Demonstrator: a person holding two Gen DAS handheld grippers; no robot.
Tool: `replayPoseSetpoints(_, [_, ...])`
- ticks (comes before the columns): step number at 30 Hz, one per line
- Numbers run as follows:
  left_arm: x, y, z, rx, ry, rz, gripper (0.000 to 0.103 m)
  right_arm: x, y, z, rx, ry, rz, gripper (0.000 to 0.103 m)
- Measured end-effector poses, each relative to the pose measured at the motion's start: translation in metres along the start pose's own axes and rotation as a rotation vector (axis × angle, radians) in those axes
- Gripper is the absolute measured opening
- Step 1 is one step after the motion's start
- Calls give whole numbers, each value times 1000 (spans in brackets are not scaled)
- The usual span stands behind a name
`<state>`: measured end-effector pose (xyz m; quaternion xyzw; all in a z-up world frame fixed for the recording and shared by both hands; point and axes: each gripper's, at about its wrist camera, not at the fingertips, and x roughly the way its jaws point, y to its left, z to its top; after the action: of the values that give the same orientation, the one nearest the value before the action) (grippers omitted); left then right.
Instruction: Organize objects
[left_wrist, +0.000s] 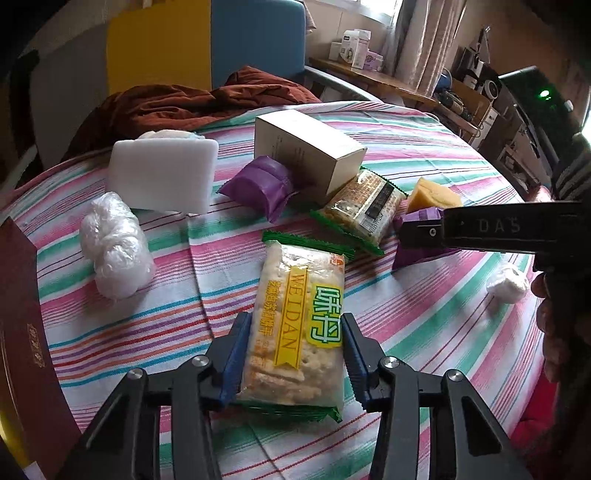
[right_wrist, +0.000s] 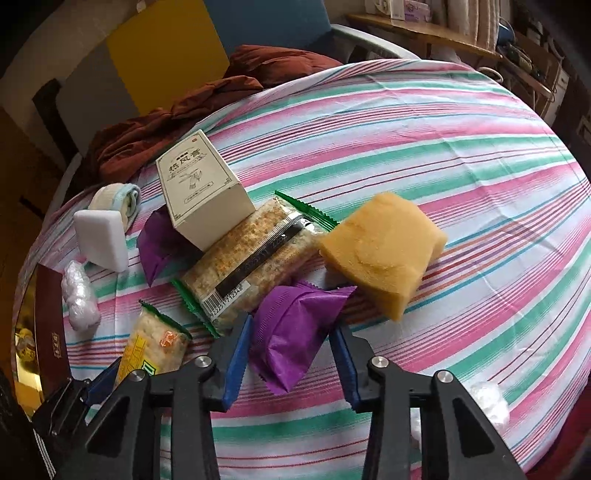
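Holds the cracker pack (left_wrist: 299, 314) by its near end in the left gripper (left_wrist: 295, 332), jaws narrowed to the pack's width and blue pads against both long edges, the rest of the pack lying flat on the striped cloth (right_wrist: 406, 129)

Straddles the purple packet (right_wrist: 295, 325) with the right gripper (right_wrist: 291, 332), jaws part closed, left pad against the wrapper, right pad just beside it; cannot tell whether it truly pinches

Risks, as judged from here:
- Crushes the crackers if squeezed harder, since only thin film guards them
- Lets the pack droop or swing on lifting, being gripped near one end only
- Slips off the purple packet's slick, puffy wrapper if the pinch catches only film
- Drags the second cracker pack (right_wrist: 251, 266) or nudges the yellow sponge (right_wrist: 384, 247), both touching or just beside the purple packet
- Tips the pale box (right_wrist: 203, 192), which rests tilted on that second pack, should the pack shift
- Knocks the two grippers together, being near one another over the same cluster
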<state>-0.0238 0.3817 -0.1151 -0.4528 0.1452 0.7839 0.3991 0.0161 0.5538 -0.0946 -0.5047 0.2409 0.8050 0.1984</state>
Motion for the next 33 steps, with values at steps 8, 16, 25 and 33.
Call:
replayPoseSetpoints(8, [-31,2,-7,-20,-23,-35,48,-22,-5,-11,-27,-49,19,41])
replayPoseSetpoints(16, [-104,23,-22,-74,-116,-55,48,-43,24,-16,-132,-138,85,41])
replayPoseSetpoints(25, [-175,87,-48,-197,-222,1,48,-66,89,-41,-233,-140,226,41])
replayPoseSetpoints(33, [-194,166,-95,-369,-209,161,48,-71,204,-70,-405,-105,411,41])
